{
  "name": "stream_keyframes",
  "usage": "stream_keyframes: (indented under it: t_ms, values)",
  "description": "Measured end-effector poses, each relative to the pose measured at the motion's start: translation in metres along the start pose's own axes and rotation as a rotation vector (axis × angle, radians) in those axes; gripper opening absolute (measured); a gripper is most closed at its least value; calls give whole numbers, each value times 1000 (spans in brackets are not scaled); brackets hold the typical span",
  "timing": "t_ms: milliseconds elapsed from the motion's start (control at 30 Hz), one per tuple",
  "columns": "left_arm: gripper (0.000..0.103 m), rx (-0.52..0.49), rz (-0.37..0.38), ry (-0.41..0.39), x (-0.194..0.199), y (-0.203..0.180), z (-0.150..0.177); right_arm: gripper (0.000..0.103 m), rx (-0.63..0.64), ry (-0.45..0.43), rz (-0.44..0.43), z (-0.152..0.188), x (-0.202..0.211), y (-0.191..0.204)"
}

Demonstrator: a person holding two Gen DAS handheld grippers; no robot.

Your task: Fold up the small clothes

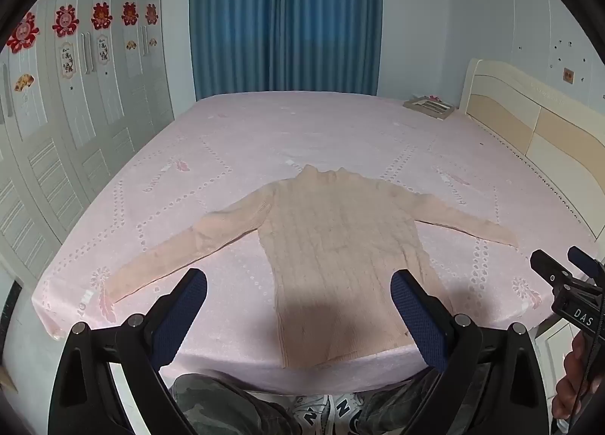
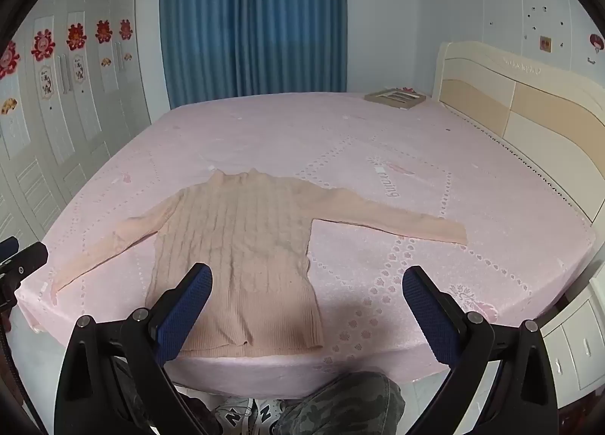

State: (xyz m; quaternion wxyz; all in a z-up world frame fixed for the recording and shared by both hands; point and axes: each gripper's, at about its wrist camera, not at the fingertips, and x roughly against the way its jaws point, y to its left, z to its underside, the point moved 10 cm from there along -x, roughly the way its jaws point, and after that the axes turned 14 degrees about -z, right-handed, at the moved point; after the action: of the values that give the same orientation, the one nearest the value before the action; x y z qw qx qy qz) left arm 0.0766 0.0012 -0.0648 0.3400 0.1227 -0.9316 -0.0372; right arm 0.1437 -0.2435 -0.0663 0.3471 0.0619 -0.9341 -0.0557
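A small peach cable-knit sweater (image 1: 336, 246) lies flat, face up, on the pink bed (image 1: 264, 140), both sleeves spread out, hem at the near edge. It also shows in the right wrist view (image 2: 234, 246). My left gripper (image 1: 298, 280) is open and empty, held above the near edge of the bed over the sweater's lower part. My right gripper (image 2: 306, 276) is open and empty, above the hem's right side. The right gripper also shows at the right edge of the left wrist view (image 1: 563, 265). The left gripper shows at the left edge of the right wrist view (image 2: 19, 257).
A flat framed object (image 2: 395, 96) lies at the far right corner of the bed by the cream headboard (image 2: 529, 106). White wardrobe doors (image 1: 68, 125) stand on the left, blue curtains (image 1: 283, 19) behind. A white cabinet (image 2: 578, 344) is at the right. The person's legs and shoes (image 2: 257, 412) are below.
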Motion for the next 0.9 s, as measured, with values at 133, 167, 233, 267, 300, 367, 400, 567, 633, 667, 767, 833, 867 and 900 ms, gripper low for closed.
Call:
stream_keyframes:
  t_ms: [133,167,233,267,300,367,400,567,633,667,767,833,867,900]
  values:
    - [98,4,0,9,0,0,0,100,4,2,6,-3,-2,2]
    - [98,3,2,11,0,0,1,100,9,2,7,-4,-3,3]
    - [98,6,23,4,4,-3,0,100,5,-16,-10,-2,3,1]
    - [98,9,24,-3,6,-2,1,100,6,-17,-10,0,5,3]
    - [99,10,24,-5,7,-1,1,100,8,-18,-11,1,6,3]
    - [99,13,28,-4,8,-1,2,100,11,-20,-12,0,7,4]
    - [99,12,31,-3,8,-1,2,100,11,-22,-14,0,8,4]
    - [99,1,24,-5,11,-5,1,100,8,-15,-16,-2,4,5]
    - [99,3,21,0,10,-6,0,100,8,-14,-12,-2,4,4]
    - [98,6,21,4,9,-6,0,100,9,-13,-13,-3,4,4]
    - [99,8,20,7,9,-7,0,100,11,-18,-11,-4,5,4]
    - [99,7,17,8,9,-8,1,100,8,-18,-11,-6,5,4]
    - [99,8,19,9,9,-8,1,100,6,-19,-14,-6,6,3]
    - [99,8,20,9,10,-8,1,100,6,-21,-15,-7,7,4]
